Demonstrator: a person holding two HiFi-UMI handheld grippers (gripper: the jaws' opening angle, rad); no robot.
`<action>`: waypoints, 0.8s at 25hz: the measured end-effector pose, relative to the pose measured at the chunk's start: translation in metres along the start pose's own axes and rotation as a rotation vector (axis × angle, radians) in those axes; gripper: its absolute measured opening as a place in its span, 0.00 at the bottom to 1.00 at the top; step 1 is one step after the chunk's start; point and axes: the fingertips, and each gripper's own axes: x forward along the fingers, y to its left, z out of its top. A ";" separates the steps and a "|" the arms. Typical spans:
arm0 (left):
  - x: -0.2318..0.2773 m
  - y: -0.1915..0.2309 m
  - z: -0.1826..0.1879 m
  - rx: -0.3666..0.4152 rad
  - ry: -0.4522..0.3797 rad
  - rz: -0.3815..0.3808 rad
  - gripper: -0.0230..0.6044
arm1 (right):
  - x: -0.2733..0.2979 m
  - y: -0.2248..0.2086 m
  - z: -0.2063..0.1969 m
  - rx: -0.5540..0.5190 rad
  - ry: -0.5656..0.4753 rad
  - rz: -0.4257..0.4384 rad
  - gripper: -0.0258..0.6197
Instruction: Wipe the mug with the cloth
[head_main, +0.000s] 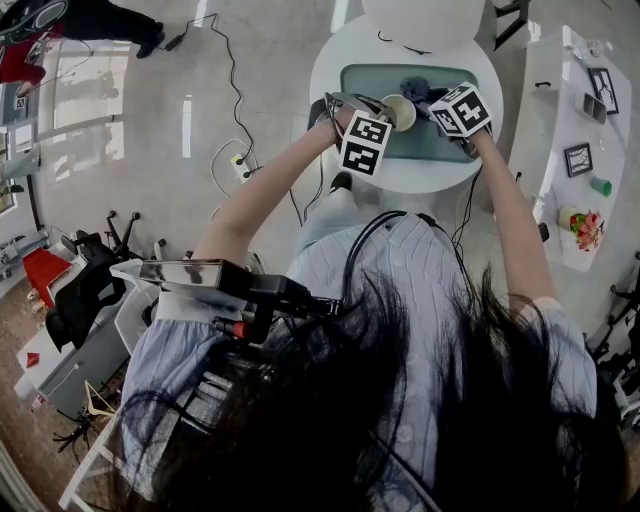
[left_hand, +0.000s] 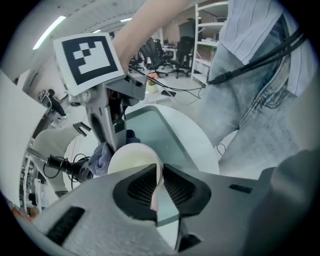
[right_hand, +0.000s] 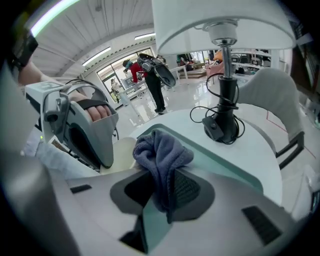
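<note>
The mug (left_hand: 131, 159) is at the green mat (head_main: 438, 146) on the round table (head_main: 420, 180). Only the left gripper view shows its rim pinched between the left gripper's (left_hand: 161, 175) jaws. The right gripper (right_hand: 162, 187) is clamped on the bunched cloth (right_hand: 161, 152), just beside the mug's mouth; contact is unclear. The right gripper view alone shows a lamp (right_hand: 223, 100) behind.
</note>
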 end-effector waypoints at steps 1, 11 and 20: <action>-0.002 0.001 0.001 -0.033 -0.013 0.014 0.10 | -0.002 -0.001 -0.001 0.026 -0.012 -0.013 0.19; -0.061 0.019 0.020 -0.420 -0.283 0.188 0.10 | -0.044 0.006 -0.011 0.351 -0.251 -0.134 0.19; -0.103 -0.003 0.000 -0.759 -0.430 0.301 0.10 | -0.085 0.057 -0.012 0.516 -0.444 -0.268 0.19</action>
